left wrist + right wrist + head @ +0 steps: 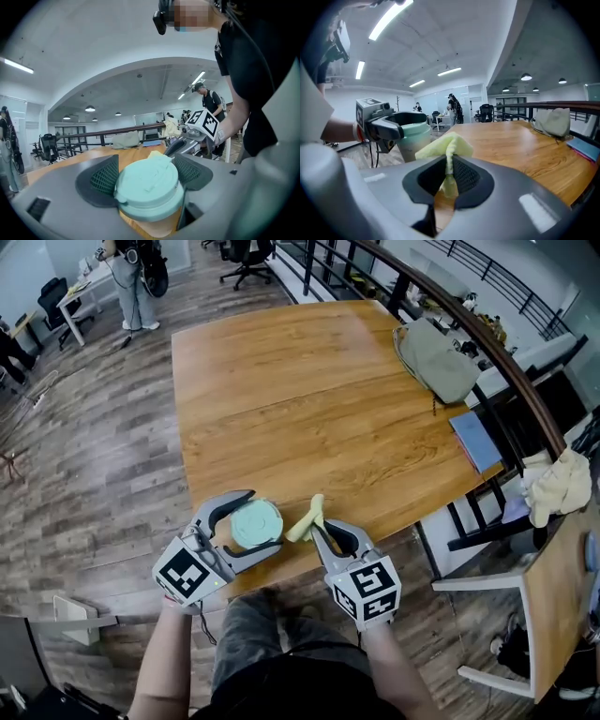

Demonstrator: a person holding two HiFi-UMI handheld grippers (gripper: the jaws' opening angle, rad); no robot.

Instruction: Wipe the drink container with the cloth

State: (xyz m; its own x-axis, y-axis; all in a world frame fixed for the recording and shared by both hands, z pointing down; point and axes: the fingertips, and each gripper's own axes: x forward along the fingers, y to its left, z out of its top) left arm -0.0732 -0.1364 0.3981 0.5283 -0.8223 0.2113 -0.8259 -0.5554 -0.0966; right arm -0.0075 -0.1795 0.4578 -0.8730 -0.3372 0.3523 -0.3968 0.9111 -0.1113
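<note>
Wooden planks make up the table (309, 399), seen from the head view with a grey bag (436, 357) lying near its far right corner. At the near edge, the left gripper (262, 518) stands with its jaws wide, 1 on each side of the drink container (255, 524), whose mint-green lid faces up. Just to its right, the right gripper (317, 527) pinches the yellow cloth (307, 518), which pokes out toward the container.

From the left gripper view, both pads (105, 180) press against the lid's rim, so the container is clamped between them (whether its base rests on the table cannot be told). A corner of the cloth shows just behind the lid.

From the right gripper view, the 2 jaws are nearly together with a fold of the cloth squeezed between them, the rest bunching up above. The container stands just beyond to the left, near the cloth but apart from it.
</note>
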